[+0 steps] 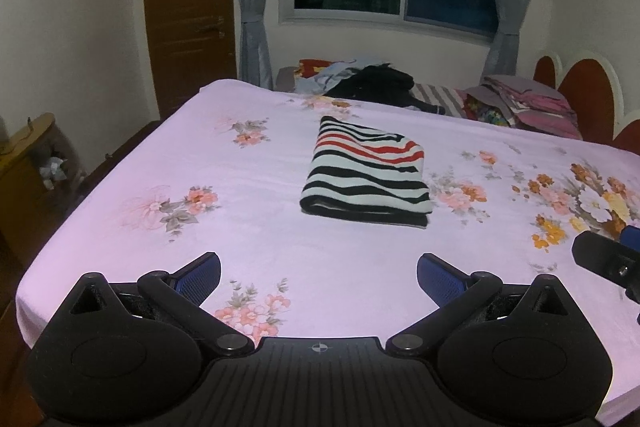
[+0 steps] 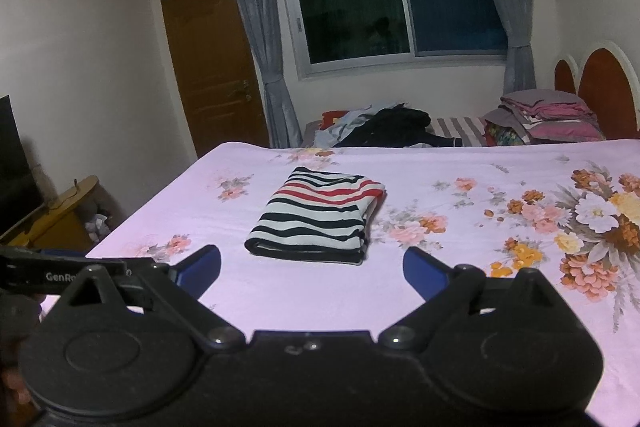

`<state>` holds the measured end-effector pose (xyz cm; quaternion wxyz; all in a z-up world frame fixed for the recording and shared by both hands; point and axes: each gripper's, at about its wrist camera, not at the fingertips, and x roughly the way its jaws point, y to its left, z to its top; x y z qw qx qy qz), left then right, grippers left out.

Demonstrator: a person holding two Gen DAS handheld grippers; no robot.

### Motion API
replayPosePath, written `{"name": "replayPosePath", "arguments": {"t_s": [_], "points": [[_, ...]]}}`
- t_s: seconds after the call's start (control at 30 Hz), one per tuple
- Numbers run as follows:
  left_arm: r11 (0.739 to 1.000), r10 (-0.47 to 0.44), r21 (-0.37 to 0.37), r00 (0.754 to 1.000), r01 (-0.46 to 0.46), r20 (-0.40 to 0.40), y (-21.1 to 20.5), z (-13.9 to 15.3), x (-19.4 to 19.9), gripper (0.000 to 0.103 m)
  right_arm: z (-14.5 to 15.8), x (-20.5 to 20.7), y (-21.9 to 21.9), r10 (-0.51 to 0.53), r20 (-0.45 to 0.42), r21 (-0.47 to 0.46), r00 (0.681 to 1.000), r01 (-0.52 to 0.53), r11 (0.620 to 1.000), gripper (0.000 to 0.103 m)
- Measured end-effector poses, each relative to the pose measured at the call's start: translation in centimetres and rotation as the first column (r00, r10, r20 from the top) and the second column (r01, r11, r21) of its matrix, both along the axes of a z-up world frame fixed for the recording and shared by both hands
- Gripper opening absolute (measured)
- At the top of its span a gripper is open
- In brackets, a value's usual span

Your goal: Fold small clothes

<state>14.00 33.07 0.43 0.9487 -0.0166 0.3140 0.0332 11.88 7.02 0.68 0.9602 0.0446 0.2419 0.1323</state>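
1. Nearest the lens: your left hand-held gripper (image 1: 319, 275), blue pads spread wide with nothing between them, hovering over the near edge of the bed (image 1: 120, 163). Your right hand-held gripper (image 2: 312, 267) is the same: fingers parted, empty, over bare sheet.

2. Striped garment (image 1: 366, 175) lies on the pink floral sheet, ahead of both grippers and well apart from them. It sits as a folded, layered bundle, a thick dark fold edge turned toward you.

3. From the left gripper it lies ahead and slightly to the right of centre. From the right gripper the garment (image 2: 320, 217) lies ahead and just to the left of centre. So it sits roughly between your two hands. The right looks a little nearer, but fisheye makes that a loose call.

4. Long axis: runs away from you, near fold edge to far end, leaning a bit. The stripes run across that axis. The red stripes sit in the far half; the far end tapers to a loose corner, less square than the near edge.

5. Judgement: this piece looks folded, or close to it. If you tidy it, the far corner is the part to square up, and either hand reaches forward and inward.

6. Beyond the bed's far edge: a heap of unfolded clothes (image 1: 372, 83), probably next in line, and a stack of folded bedding (image 1: 528, 99) to the right by the headboard. Both are far past the garment.
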Motion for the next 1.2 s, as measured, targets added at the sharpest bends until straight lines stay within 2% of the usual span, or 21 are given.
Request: {"name": "replayPosePath", "arguments": {"t_s": [1.2], "points": [[1.0, 0.004, 0.002, 1.0, -0.004, 0.004, -1.5, 0.4, -0.1, 0.103, 0.0, 0.0, -0.6, 0.01, -0.007, 0.018, 1.0, -0.01, 1.0, 0.098]]}}
